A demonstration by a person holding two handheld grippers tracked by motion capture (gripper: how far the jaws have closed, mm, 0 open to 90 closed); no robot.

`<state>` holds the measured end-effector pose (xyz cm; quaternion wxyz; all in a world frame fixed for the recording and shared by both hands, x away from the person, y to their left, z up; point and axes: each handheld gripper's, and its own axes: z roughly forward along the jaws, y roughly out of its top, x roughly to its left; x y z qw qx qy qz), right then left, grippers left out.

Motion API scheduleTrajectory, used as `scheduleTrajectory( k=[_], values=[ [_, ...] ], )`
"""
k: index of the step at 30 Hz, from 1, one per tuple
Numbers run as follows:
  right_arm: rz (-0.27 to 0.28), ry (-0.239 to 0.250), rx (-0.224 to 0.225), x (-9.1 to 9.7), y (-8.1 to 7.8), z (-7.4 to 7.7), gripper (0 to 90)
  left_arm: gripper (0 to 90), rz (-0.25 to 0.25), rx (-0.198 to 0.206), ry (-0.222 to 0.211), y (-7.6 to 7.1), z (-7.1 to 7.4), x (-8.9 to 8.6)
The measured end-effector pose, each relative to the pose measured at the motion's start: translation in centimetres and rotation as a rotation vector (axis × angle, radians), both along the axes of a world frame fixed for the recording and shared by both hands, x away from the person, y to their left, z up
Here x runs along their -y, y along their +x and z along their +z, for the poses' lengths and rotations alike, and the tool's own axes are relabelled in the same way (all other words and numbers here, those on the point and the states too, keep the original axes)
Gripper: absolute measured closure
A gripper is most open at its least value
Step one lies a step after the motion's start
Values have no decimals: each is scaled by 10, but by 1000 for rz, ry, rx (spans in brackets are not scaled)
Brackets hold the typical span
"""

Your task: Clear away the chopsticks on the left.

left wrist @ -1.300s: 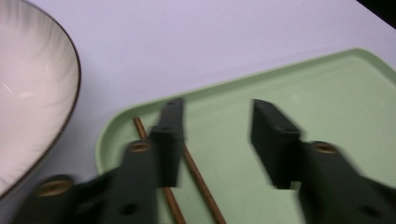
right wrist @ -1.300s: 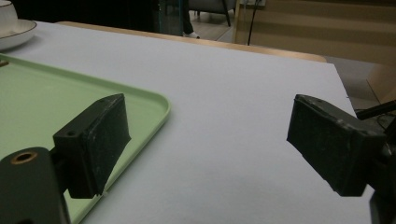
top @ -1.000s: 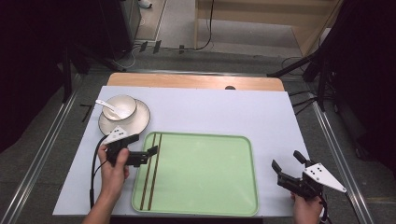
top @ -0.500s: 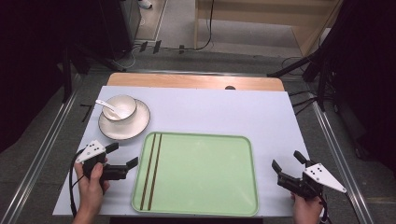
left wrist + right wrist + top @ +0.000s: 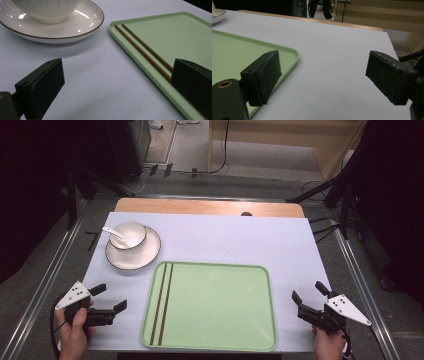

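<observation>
My left gripper has pulled back to the table's near-left corner — jaws wide, nothing held. Right gripper unchanged, wide open, empty, right of the tray. Chopsticks — two thin brown sticks, parallel, lie along the tray's left edge. Bowl w/ spoon sits on plate.

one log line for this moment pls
left gripper: open, empty, left of tray | right gripper: open, empty | chopsticks: in tray | bowl: on plate
</observation>
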<state>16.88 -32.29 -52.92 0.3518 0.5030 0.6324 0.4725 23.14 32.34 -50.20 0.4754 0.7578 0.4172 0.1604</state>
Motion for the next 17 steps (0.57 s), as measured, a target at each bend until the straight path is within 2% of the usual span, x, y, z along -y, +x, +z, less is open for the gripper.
scheduleTrajectory(
  k=[11,17],
  values=[
    [-27,-3,-2,6,-1,-1,130,0,30,-17,-12,0,-4,-24],
    [-37,-2,0,6,-1,-1,130,0,33,-19,-23,1,-4,-23]
  ],
)
